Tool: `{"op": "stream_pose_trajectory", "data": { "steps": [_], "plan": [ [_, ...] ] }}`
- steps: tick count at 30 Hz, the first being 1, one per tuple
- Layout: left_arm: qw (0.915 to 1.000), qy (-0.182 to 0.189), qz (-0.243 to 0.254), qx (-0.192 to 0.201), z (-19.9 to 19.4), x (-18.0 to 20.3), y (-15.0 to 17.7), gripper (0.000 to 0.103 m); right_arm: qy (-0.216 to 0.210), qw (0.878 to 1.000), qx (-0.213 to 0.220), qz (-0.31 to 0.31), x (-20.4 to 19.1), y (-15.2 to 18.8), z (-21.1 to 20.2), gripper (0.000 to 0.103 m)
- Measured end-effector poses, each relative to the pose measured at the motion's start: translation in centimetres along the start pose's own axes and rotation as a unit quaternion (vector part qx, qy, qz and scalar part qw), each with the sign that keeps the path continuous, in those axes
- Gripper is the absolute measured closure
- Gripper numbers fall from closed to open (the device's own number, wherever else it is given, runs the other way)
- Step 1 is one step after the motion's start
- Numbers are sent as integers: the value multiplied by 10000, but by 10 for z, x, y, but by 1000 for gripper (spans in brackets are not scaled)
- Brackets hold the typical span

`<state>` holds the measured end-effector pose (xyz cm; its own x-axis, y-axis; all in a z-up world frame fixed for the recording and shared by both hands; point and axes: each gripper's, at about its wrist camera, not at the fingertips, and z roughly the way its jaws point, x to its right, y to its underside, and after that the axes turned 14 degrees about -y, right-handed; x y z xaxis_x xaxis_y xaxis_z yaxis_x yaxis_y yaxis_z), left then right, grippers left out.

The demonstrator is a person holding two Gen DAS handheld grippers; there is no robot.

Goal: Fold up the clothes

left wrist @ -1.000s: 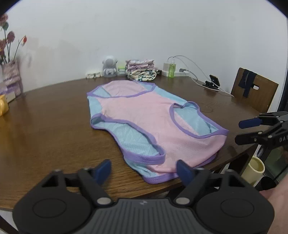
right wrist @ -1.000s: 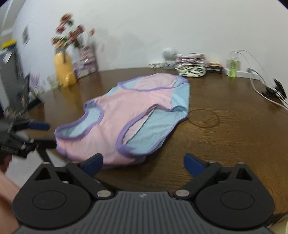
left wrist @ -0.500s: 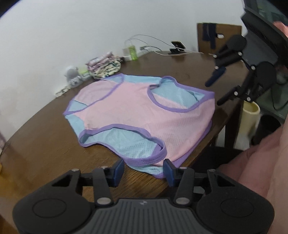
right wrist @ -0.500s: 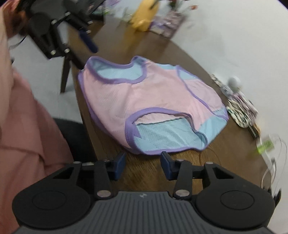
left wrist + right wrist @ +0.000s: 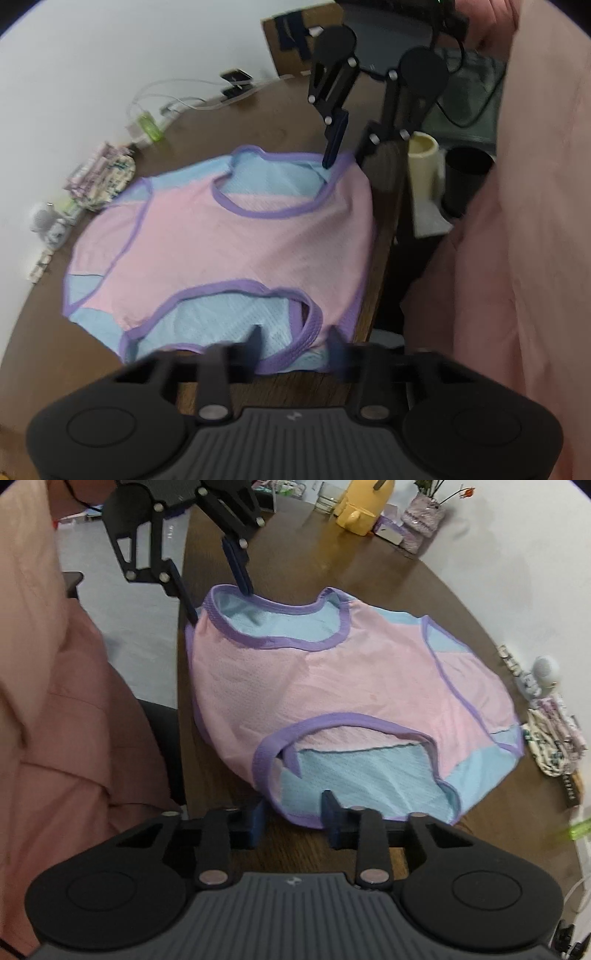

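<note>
A pink and blue mesh top (image 5: 229, 240) with purple trim lies spread flat on a round wooden bench (image 5: 258, 122), one side along the edge nearest you. Your left claw (image 5: 295, 336) and right claw (image 5: 295, 818) each point down at a purple-trimmed corner on that side. Both claws have just been closing, yet their fingers look apart, with cloth between them and not visibly pinched. The top looks light, thin and limp, so it will likely sag and crease wherever unsupported. The doubled trim (image 5: 266, 760) seems the firmest place to grip; take both layers together.
</note>
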<state>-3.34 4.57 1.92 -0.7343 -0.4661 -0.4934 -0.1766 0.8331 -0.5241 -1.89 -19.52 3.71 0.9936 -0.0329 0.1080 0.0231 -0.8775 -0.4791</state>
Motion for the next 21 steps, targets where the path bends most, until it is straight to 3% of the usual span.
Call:
{"op": "stream_pose_trajectory", "data": {
  "steps": [3, 10, 21],
  "plan": [
    [9997, 209, -147, -22, 2, -7, 1, 99, -103, 9999, 0, 31, 2, 0, 0, 92],
    [9980, -55, -556, 303, -9, -16, 2, 100, -70, 9991, 292, 301, 7, 2, -11, 96],
    [9946, -147, -1005, 206, -40, 7, 4, 100, -513, 9940, 660, 707, 1, 5, -28, 96]
  ]
}}
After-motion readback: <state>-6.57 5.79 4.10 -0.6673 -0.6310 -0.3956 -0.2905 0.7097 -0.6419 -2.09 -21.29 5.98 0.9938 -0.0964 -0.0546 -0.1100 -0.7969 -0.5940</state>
